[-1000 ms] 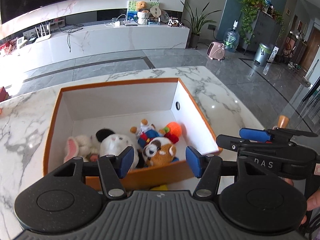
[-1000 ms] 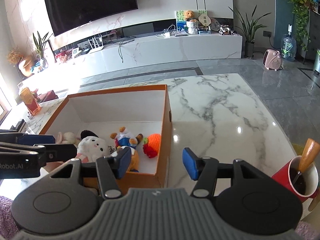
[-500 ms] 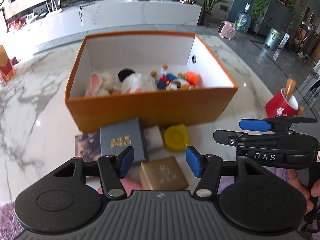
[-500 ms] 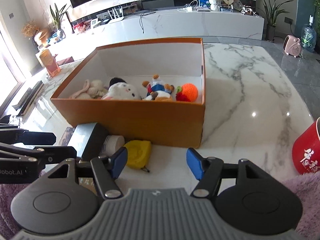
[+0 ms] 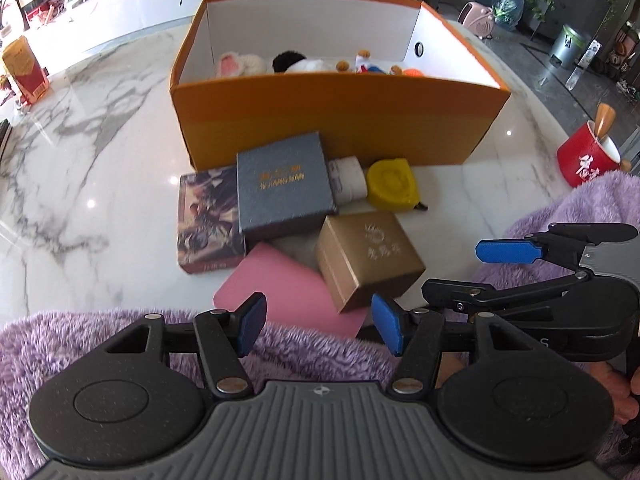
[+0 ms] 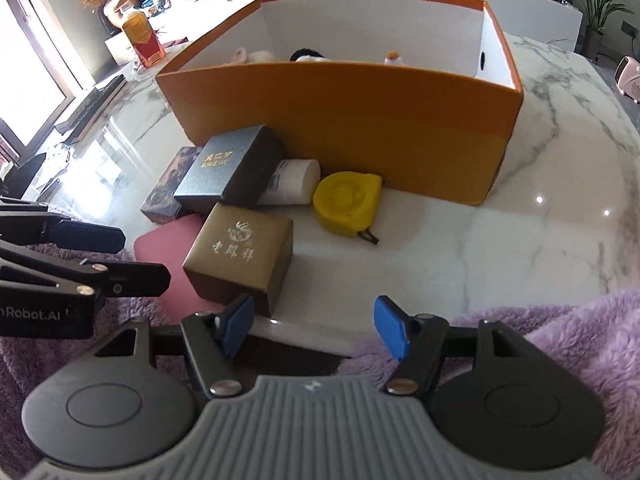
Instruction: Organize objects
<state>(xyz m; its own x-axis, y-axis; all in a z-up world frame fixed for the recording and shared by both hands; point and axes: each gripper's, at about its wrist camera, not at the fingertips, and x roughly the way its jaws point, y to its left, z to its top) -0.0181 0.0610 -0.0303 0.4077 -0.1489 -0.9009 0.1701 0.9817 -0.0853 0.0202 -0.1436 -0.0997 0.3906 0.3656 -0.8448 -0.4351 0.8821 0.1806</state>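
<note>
On the marble table (image 5: 80,184), just before the orange box (image 5: 340,120), lies a huddle of small things. A grey box (image 5: 282,190) sits tilted, one side propped on a printed box (image 5: 208,220) to its left and a white roll (image 5: 350,180) on its right. Beside the roll is a yellow tape measure (image 5: 394,184), close against the orange box's near wall. Nearer the camera a gold box (image 5: 368,256) rests on a pink sheet (image 5: 288,288), which runs under the grey box's near corner. Inside the orange box, plush toys (image 5: 308,65) show above the near wall (only their tops in the right wrist view). A red cup (image 5: 586,158) with a wooden handle stands well apart at the right. The left gripper (image 5: 318,330) hangs over the pink sheet's near edge, its blue pads spread, nothing between them. The right gripper (image 6: 316,330) hovers just this side of the gold box; its jaws have just been opening and stand apart, empty, over the bare table edge. Purple fleece (image 6: 580,336) covers the foreground beneath both tools.
</note>
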